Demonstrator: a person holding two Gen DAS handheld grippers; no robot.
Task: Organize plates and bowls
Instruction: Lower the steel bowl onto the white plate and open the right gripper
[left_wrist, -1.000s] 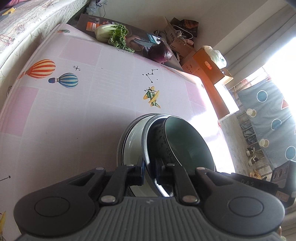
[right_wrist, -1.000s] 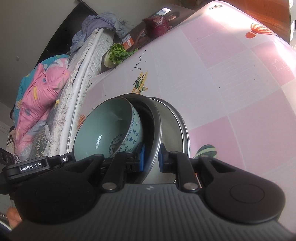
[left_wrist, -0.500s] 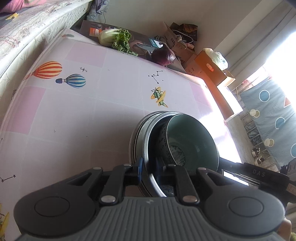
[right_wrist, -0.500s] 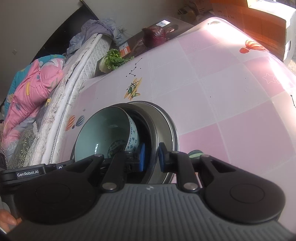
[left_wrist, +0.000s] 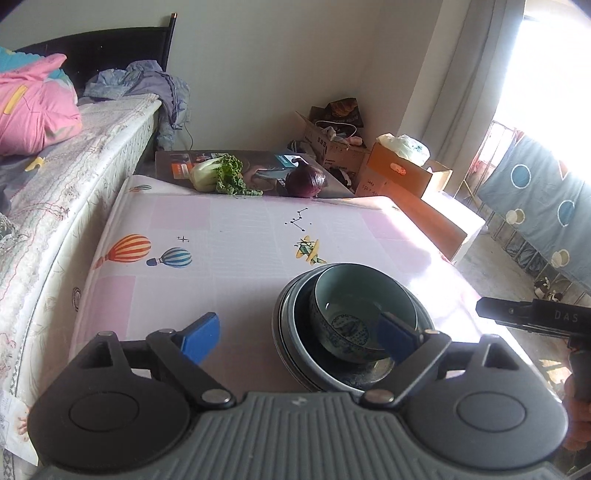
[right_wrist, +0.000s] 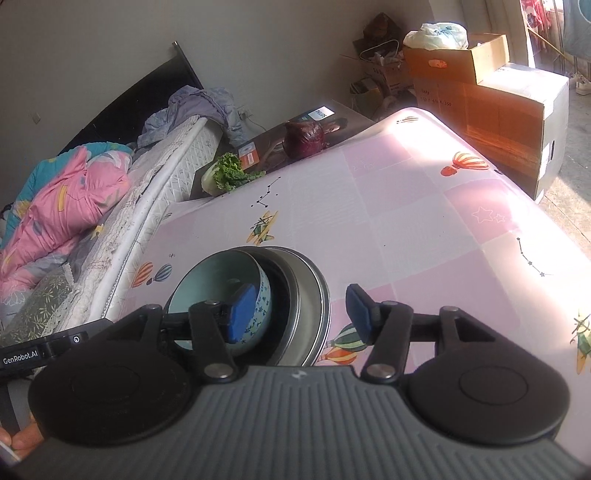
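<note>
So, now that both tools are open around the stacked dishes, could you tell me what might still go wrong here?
Two risks, in my judgement.
1. The pale green patterned bowl sits off-centre in the stacked grey metal plates, so a nudge could tip it.
2. The left tool has its right blue pad over the bowl, and the right tool has its left pad at the bowl's wall; careless withdrawal may snag the rim.
</note>
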